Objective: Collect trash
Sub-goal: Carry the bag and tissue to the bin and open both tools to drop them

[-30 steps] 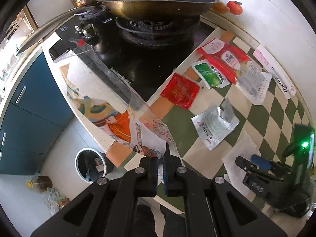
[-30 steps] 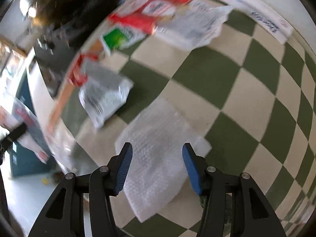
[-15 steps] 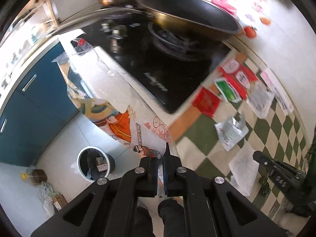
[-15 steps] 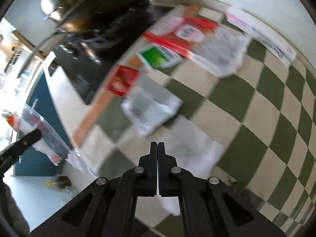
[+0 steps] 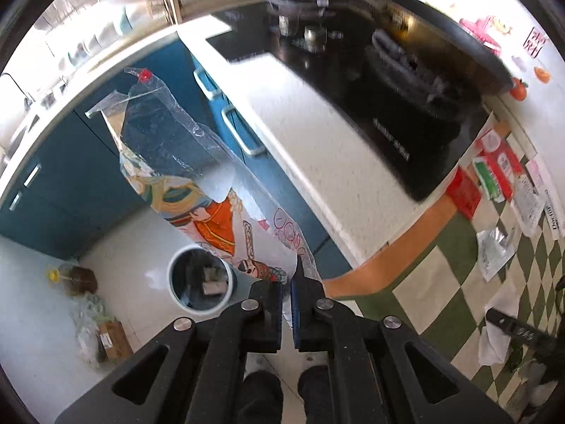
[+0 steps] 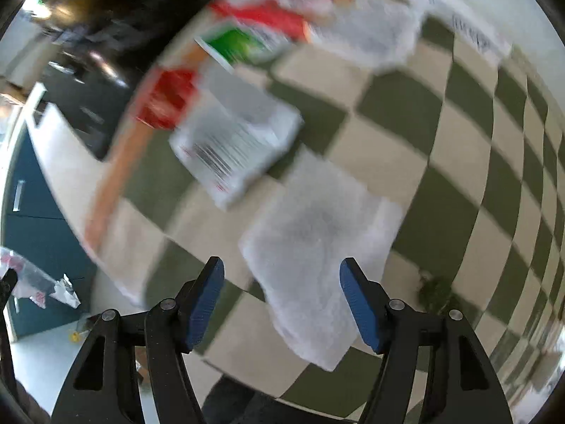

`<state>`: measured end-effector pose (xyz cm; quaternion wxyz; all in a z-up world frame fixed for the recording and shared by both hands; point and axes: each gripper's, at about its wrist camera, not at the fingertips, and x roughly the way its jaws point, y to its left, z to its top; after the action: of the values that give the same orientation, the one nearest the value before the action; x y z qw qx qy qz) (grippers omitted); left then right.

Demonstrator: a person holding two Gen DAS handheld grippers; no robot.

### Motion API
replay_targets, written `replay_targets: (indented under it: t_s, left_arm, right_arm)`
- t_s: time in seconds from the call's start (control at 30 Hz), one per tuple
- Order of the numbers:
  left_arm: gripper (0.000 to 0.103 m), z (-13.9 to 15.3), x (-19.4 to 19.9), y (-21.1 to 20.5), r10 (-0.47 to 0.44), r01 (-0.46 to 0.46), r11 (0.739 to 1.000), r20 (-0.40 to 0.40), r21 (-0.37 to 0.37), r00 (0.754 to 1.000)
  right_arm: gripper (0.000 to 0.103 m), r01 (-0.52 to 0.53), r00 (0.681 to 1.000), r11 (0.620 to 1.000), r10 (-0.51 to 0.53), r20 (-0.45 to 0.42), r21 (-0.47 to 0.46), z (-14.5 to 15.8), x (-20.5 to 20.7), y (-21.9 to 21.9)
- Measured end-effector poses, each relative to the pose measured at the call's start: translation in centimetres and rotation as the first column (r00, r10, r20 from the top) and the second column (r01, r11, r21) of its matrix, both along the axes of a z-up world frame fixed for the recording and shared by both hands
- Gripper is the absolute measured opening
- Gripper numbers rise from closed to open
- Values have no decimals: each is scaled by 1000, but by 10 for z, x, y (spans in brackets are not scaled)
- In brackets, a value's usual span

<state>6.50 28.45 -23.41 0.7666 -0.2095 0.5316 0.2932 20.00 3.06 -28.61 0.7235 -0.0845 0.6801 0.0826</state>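
Note:
My left gripper (image 5: 287, 293) is shut on a long clear plastic wrapper (image 5: 197, 183) printed with a cartoon figure. It holds the wrapper in the air off the counter edge, above a round bin (image 5: 201, 284) on the floor. My right gripper (image 6: 282, 293) is open and empty just above a white bubble-wrap sheet (image 6: 317, 243) on the green checked cloth (image 6: 441, 134). A silver pouch (image 6: 233, 148), a red packet (image 6: 166, 99) and a green packet (image 6: 240, 42) lie beyond it, blurred.
A black hob (image 5: 406, 106) with a wok sits on the white counter (image 5: 317, 148). Blue cabinets (image 5: 70, 176) stand below. More wrappers (image 5: 494, 176) lie on the cloth by the wall. Small litter (image 5: 91, 332) lies on the floor near the bin.
My left gripper has swung left off the counter with the wrapper, bringing the bin under it. My right gripper shut half a second ago and has opened again over the bubble wrap.

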Motion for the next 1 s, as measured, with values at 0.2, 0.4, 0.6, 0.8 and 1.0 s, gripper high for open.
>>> replay_targets:
  t_s: [0.2, 0.4, 0.6, 0.8, 1.0]
  left_arm:
    - [1, -16, 0, 1, -12, 12, 999, -2, -43, 1000]
    - [1, -2, -22, 24, 3, -1, 999, 34, -52, 999]
    - [1, 3, -85, 87, 120, -118, 992, 32, -51, 992]
    - [1, -40, -165, 168, 302, -303, 947, -23, -105, 953]
    - [1, -144, -222, 232, 424, -433, 882, -89, -185, 901]
  right_arm:
    - [3, 16, 997, 999, -18, 77, 28, 1, -14, 6]
    - [3, -49, 995, 973, 29, 91, 225, 34, -39, 38]
    - [3, -188, 982, 901, 172, 77, 390, 58, -73, 118]
    - [3, -274, 944, 815, 329, -19, 511, 17, -123, 233]
    - [3, -281, 901, 771, 417, -119, 572, -89, -173, 330]
